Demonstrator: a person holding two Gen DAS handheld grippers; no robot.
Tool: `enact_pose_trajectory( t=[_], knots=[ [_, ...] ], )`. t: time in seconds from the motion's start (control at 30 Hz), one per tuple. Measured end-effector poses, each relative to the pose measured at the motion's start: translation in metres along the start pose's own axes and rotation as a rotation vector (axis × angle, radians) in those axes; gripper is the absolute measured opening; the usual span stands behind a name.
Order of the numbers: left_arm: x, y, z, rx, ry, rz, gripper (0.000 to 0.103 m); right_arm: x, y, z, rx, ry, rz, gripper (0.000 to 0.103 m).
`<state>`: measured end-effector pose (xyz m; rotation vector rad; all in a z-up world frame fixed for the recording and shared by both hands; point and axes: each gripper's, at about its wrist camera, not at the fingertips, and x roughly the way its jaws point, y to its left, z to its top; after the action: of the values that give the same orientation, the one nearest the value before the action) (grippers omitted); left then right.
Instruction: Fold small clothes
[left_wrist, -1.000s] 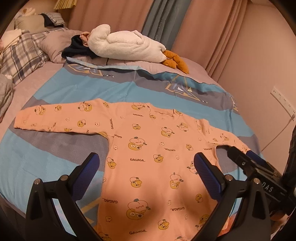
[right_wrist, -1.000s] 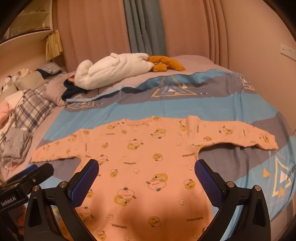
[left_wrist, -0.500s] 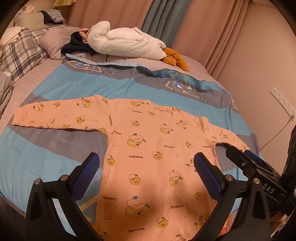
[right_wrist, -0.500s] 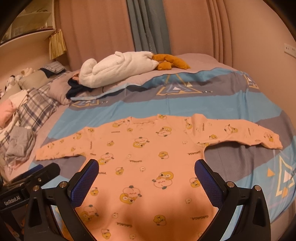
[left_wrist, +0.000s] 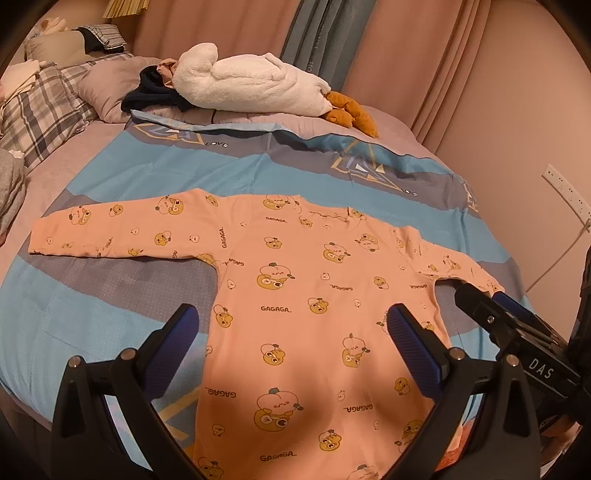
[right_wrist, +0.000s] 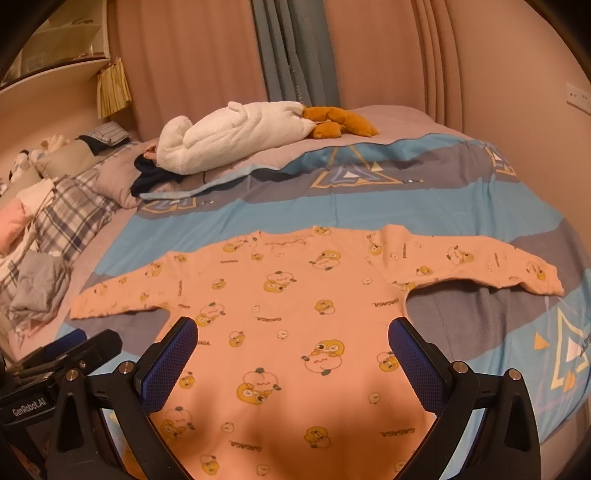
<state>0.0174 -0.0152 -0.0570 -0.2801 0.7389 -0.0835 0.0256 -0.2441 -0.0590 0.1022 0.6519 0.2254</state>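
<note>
left wrist view: we see the peach long-sleeved top (left_wrist: 295, 295) flat mid-frame, unfolded; our left gripper (left_wrist: 293, 332) and right gripper (right_wrist: 293, 343) gape empty.

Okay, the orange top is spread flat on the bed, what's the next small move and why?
Probably bring the left gripper to the left sleeve to fold it inward: the orange top lies flat, both sleeves are outstretched, and both grippers hover open, holding nothing.

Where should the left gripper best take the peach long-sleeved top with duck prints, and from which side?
Probably the cuff of the left sleeve of the peach duck-print top. It lies flat and straight out on the blue-grey bedspread, so the open left gripper could come from above at its outer end.
</note>
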Motion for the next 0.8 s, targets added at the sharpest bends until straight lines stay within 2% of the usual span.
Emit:
enact_pose_trajectory(
  t=[0.63,0.8],
  knots=[
    [-0.0019,-0.0079,-0.0047,0.022,0.004,-0.008,0.102,-0.0053,0.0004,0.0001,-0.005,-0.019,-0.020,0.102],
    [-0.0041,-0.0088,-0.0041,0.026,-0.019,0.004,0.102,-0.0056,0.0008,-0.0003,-0.009,-0.021,-0.021,0.102]
  ],
)
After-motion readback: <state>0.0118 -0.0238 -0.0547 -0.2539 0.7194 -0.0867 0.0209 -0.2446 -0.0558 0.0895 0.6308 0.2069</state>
